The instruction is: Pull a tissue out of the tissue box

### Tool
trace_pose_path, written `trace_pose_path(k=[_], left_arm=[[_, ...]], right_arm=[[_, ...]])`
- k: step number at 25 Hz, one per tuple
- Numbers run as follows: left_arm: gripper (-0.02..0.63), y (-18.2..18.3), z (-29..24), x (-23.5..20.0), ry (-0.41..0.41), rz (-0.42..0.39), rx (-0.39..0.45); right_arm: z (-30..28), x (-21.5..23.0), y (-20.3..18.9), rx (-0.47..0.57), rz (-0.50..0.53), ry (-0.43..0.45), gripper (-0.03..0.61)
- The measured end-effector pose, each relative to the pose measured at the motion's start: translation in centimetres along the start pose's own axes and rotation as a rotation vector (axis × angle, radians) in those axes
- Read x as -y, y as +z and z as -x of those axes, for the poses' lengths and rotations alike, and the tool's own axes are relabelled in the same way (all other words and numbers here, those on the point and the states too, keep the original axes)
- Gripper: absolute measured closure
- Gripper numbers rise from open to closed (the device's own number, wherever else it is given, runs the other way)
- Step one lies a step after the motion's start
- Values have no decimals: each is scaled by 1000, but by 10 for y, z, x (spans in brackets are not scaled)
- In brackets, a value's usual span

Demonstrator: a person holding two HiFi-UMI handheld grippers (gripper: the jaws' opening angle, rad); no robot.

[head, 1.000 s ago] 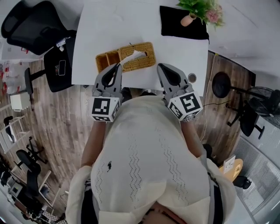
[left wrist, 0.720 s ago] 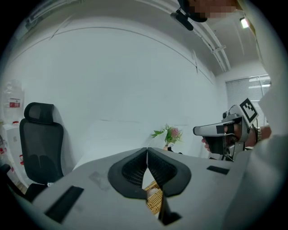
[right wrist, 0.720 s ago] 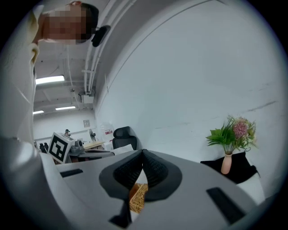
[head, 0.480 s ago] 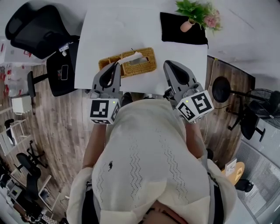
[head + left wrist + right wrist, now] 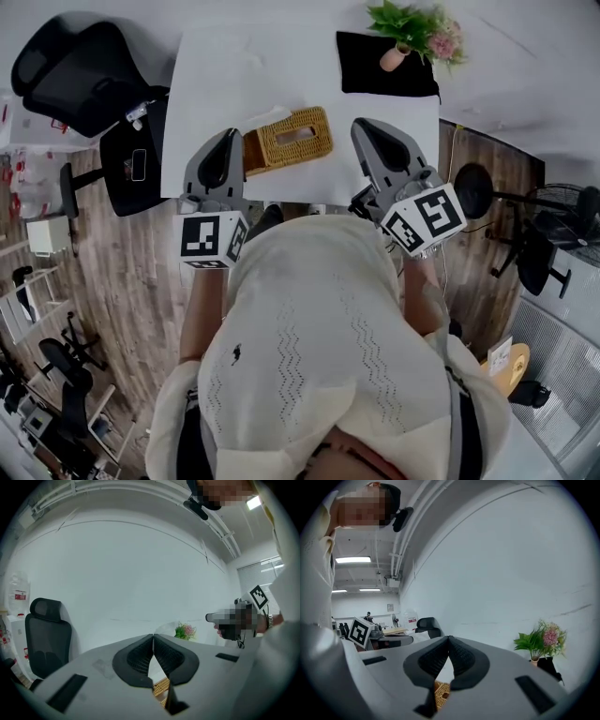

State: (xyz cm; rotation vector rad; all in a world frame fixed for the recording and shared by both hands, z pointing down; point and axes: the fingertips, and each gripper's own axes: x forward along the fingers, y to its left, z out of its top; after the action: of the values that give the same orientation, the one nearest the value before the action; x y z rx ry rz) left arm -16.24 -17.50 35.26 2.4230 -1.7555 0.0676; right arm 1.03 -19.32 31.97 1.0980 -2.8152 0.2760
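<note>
Both the left gripper [image 5: 231, 136] and the right gripper [image 5: 365, 126] have jaws closed tip to tip near the tan woven wicker tissue box [image 5: 281, 150] on the white table [image 5: 225, 66], and its slot, tufted with tissue a second ago, now looks bare, so the sheet seems pulled free.

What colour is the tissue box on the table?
The tissue box is golden-tan wicker; head view.

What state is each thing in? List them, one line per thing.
tissue box: flat on the table, slot up, no tissue seen sticking out.
left gripper: shut, tips together; a tissue in it cannot be confirmed.
right gripper: shut, nothing seen held.
potted plant: upright on the black mat.
</note>
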Motion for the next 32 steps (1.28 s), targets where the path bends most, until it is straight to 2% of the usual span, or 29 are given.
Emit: trace_pose_path(k=[10,32], left_arm=[[601,2,5,-1,-1,3,-1],[601,-2,8,-1,1,12,-10]], right_arm=[[-9,-7,10,5,20,13,578],[-18,-17,2,-20,19,46,578]])
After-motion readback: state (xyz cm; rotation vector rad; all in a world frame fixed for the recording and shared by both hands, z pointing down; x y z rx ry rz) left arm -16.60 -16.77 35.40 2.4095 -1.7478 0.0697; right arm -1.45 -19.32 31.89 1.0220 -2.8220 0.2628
